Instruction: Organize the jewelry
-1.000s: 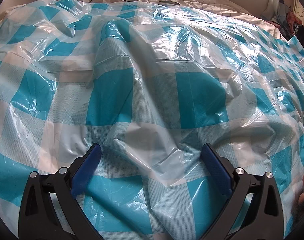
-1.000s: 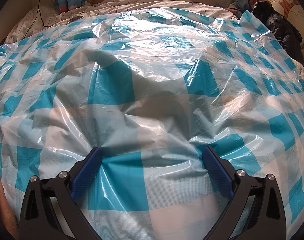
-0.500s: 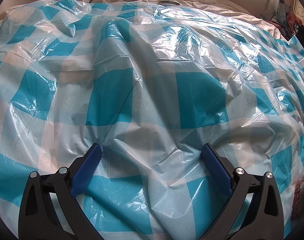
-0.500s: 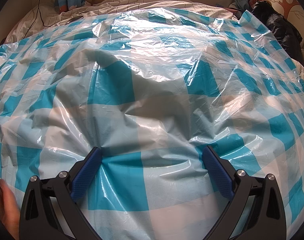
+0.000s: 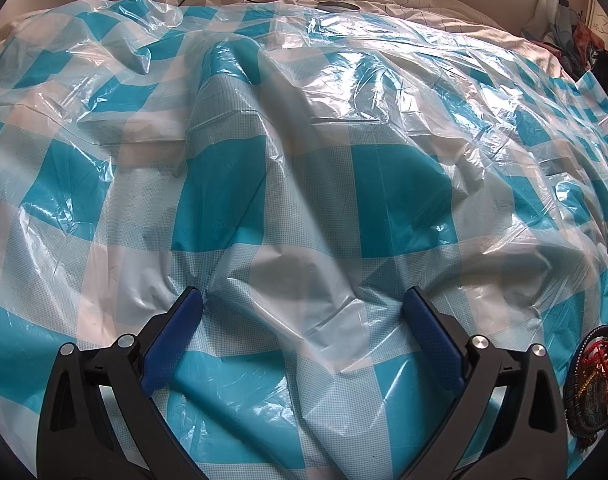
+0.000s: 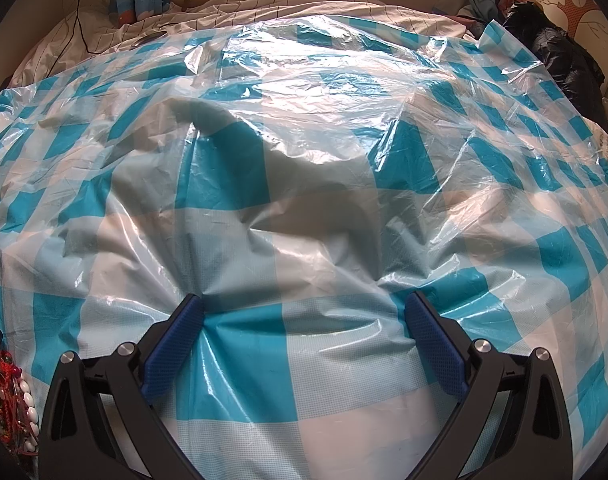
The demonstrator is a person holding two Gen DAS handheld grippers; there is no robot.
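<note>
Bright daylight from upper right, glare on plastic sheet (image 5: pixel 304 184), fisheye-warped edges

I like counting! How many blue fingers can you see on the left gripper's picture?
2. One blue finger is at the lower left and the other blue finger at the lower right, spread wide apart over the checked plastic sheet. None seem hidden.

Glossy crinkled plastic sheet (image 5: pixel 304 168), beaded jewelry (image 6: pixel 12 400)
</note>
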